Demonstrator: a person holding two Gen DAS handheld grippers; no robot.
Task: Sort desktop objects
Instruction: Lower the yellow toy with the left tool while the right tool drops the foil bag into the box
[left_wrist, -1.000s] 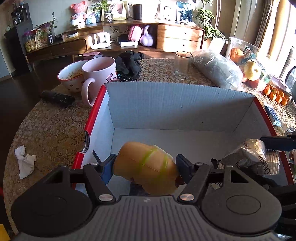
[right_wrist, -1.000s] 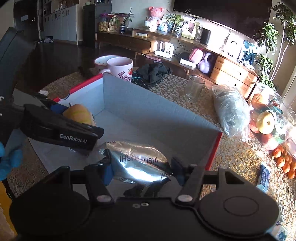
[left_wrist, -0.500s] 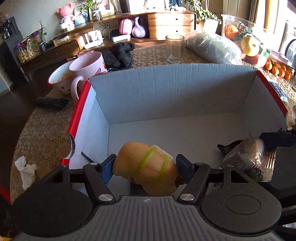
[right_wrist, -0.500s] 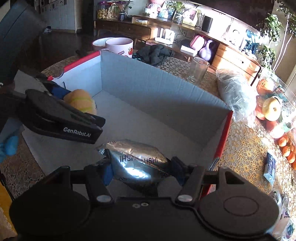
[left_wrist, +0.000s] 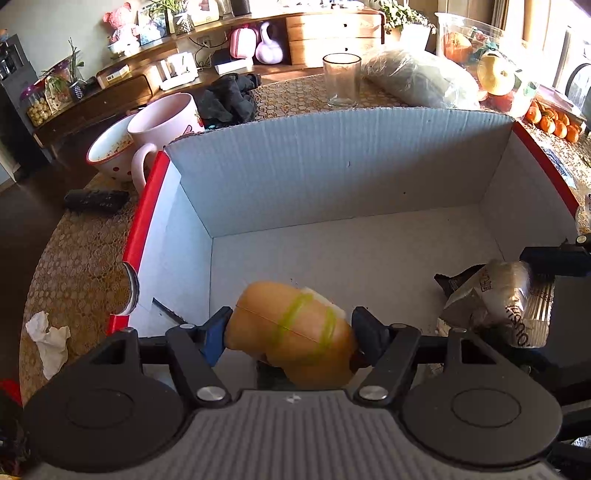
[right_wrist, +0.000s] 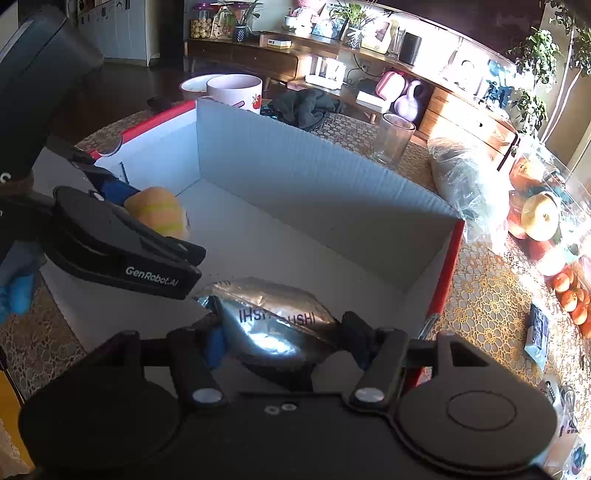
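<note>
Lace-covered table (left_wrist: 74, 251) | box (left_wrist: 332, 166) floor bare | left gripper (left_wrist: 291, 332) fingers clamp bun (left_wrist: 291, 328) | right gripper (right_wrist: 280, 336) fingers clamp foil packet (right_wrist: 273, 325)

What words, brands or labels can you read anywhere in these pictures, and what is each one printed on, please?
"GenRobot.AI": white lettering on the left gripper side.
"IHS" and "USHI": mirrored and partial, on the silver snack packet.
Print on the pink mug and the small blue packet: too small to read.

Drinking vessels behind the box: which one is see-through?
The glass tumbler, standing alone near the plastic bag. The pink mug and spotted bowl are opaque and stand together.
</note>
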